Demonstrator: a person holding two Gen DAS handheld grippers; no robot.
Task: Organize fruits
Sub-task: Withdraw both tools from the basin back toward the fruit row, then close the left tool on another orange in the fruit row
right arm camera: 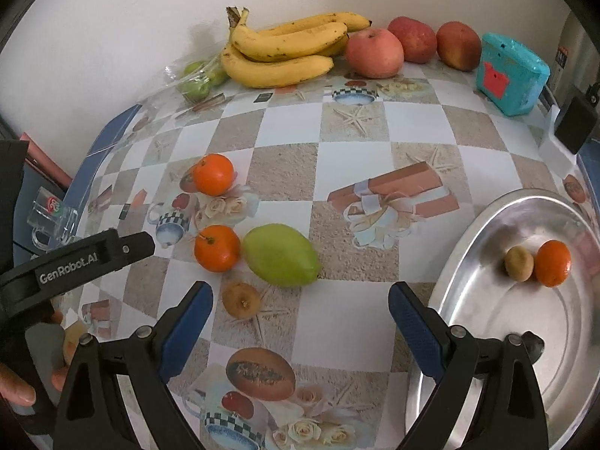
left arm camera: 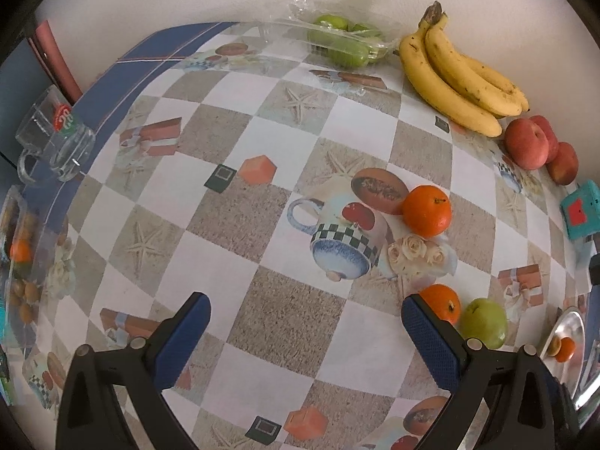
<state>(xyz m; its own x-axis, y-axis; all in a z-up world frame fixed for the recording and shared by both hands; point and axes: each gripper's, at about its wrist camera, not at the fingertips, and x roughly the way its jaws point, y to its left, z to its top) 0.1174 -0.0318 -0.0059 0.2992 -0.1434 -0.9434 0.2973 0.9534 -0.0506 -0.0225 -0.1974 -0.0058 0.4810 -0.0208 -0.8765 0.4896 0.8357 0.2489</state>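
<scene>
- Clear glass mug [left arm camera: 56, 138] sits at the far left edge of the table [right arm camera: 337, 311], seen from the left camera.
- Blue pads line the left gripper [left arm camera: 305, 322]. Its jaws are spread wide over the checkered cloth and hold nothing.
- Green fruits in a clear bag [left arm camera: 343, 43] lie by the wall, just beside the bananas [left arm camera: 457, 75].
- 3 red apples [left arm camera: 525, 142] sit in a row to the right of the bananas.
- 1 orange [left arm camera: 427, 210] rests alone in the middle of the table.
- A 2nd orange [right arm camera: 216, 248] touches a green mango [right arm camera: 281, 255].
- A brown kiwi [right arm camera: 241, 299] lies near them, just in front.
- The right gripper [right arm camera: 300, 318] is spread wide too, with nothing in it, above bare cloth near the kiwi.
- The silver tray [right arm camera: 468, 330] is on the right. It holds 1 kiwi [right arm camera: 518, 263] touching 1 orange [right arm camera: 552, 263].
- A teal box [right arm camera: 512, 75] stands at the back right, near the apples.
</scene>
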